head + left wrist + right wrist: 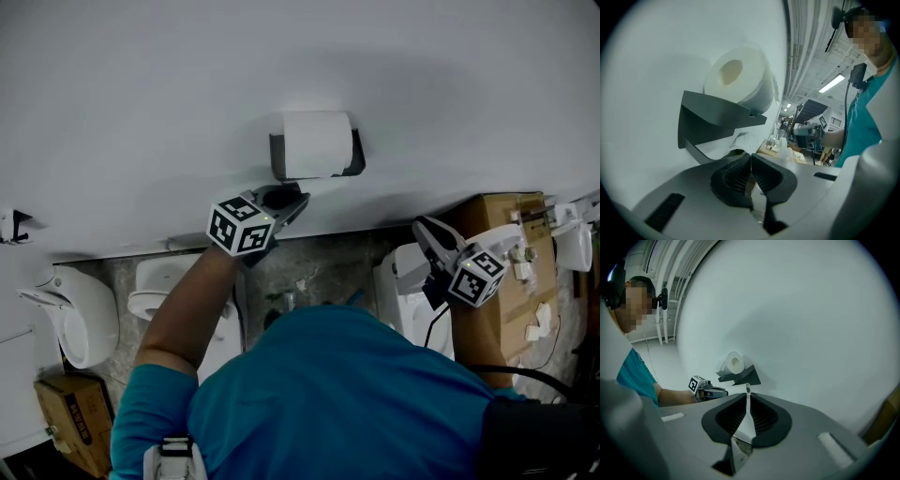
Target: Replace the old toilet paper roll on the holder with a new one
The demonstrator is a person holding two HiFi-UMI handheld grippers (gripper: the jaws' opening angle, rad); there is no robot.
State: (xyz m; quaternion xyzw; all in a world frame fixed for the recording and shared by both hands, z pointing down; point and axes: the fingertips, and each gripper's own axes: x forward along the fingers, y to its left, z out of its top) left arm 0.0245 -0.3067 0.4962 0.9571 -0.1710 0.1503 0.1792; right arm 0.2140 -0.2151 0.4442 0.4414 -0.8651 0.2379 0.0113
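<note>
A full white toilet paper roll (317,142) (740,77) (735,363) sits on a dark grey holder (277,157) (717,117) (740,376) on the white wall. My left gripper (292,199) (751,161) is just under the holder's left end, jaws shut. A loose crumpled end of paper (740,139) hangs down to its tips; I cannot tell whether it is pinched. My right gripper (427,230) (747,397) hangs off to the right, away from the wall holder, shut on a thin white strip (746,420) that stands up between its pads.
Below the wall stand white toilets (80,314) (155,286) and another white fixture (403,281). A cardboard box (511,220) is at the right and another box (70,412) at the bottom left. A small fitting (11,225) sticks out of the wall at the far left.
</note>
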